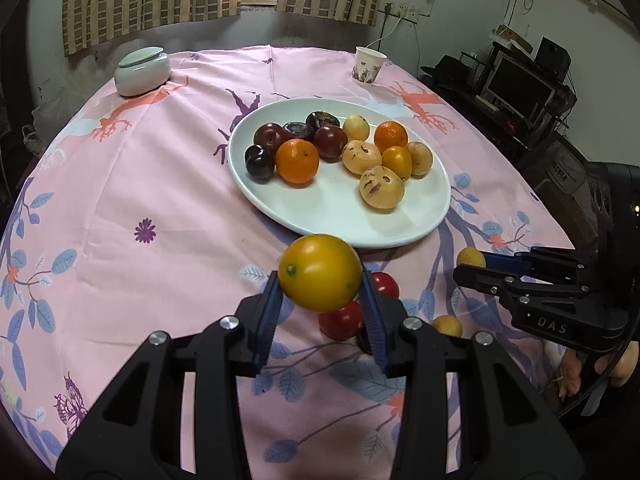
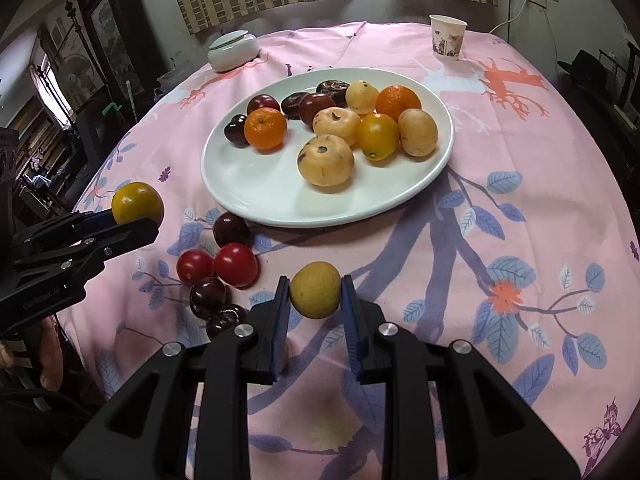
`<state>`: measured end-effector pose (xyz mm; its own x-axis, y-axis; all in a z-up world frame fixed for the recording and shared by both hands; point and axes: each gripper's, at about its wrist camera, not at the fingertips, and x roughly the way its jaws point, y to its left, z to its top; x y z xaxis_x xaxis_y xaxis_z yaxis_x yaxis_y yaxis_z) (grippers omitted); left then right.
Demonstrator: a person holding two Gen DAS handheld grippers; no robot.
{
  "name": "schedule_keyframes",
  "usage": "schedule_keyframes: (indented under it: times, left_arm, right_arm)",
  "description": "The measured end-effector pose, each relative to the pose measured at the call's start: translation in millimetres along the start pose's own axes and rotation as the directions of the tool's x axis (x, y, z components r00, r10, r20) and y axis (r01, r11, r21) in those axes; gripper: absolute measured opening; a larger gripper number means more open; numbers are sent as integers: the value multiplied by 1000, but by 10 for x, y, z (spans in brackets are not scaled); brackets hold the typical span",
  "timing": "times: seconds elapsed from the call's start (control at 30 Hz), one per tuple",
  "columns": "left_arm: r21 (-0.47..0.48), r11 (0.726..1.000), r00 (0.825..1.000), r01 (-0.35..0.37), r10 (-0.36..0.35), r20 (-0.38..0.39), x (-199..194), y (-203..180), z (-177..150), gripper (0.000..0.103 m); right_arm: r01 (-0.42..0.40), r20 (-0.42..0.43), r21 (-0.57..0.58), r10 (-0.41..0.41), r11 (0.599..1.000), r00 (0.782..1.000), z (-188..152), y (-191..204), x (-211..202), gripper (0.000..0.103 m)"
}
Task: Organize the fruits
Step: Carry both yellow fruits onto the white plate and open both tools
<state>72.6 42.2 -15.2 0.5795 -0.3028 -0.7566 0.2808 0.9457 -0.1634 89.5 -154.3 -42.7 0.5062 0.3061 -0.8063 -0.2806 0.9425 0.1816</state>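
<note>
A white plate (image 1: 340, 220) (image 2: 260, 192) on the pink tablecloth holds several fruits: dark plums, oranges and pale yellow fruits. My left gripper (image 1: 320, 280) is shut on a yellow-orange citrus fruit (image 1: 320, 278) (image 2: 137, 203), held above the cloth just short of the plate's near rim. My right gripper (image 2: 315, 295) is shut on a small yellow-green fruit (image 2: 315, 295) (image 1: 470, 257), held above the cloth near the plate. Red tomatoes (image 2: 236, 264) (image 1: 340, 320) and dark cherries (image 2: 210, 296) lie loose on the cloth between the grippers.
A lidded pale ceramic jar (image 1: 142, 72) (image 2: 234, 51) stands at the far left of the table. A paper cup (image 1: 369, 65) (image 2: 447, 36) stands at the far right. Another small yellow fruit (image 1: 447, 325) lies on the cloth. Shelves with electronics (image 1: 520, 80) stand to the right.
</note>
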Motion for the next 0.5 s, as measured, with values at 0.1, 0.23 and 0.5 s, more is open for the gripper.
schedule_keyframes:
  times: [0.1, 0.23, 0.5]
  left_arm:
    - [5, 1000, 1000, 0, 0, 5, 0, 28, 160, 40]
    - [23, 999, 999, -43, 43, 5, 122, 81, 469, 40]
    - [4, 997, 994, -75, 75, -80, 636, 194, 833, 40]
  right_arm:
    - [-14, 19, -32, 15, 999, 1000, 128, 58, -22, 26]
    - [-39, 50, -76, 43, 996, 998, 449, 132, 1, 26]
    - [-5, 60, -158, 15, 988, 998, 1035, 258, 384, 25]
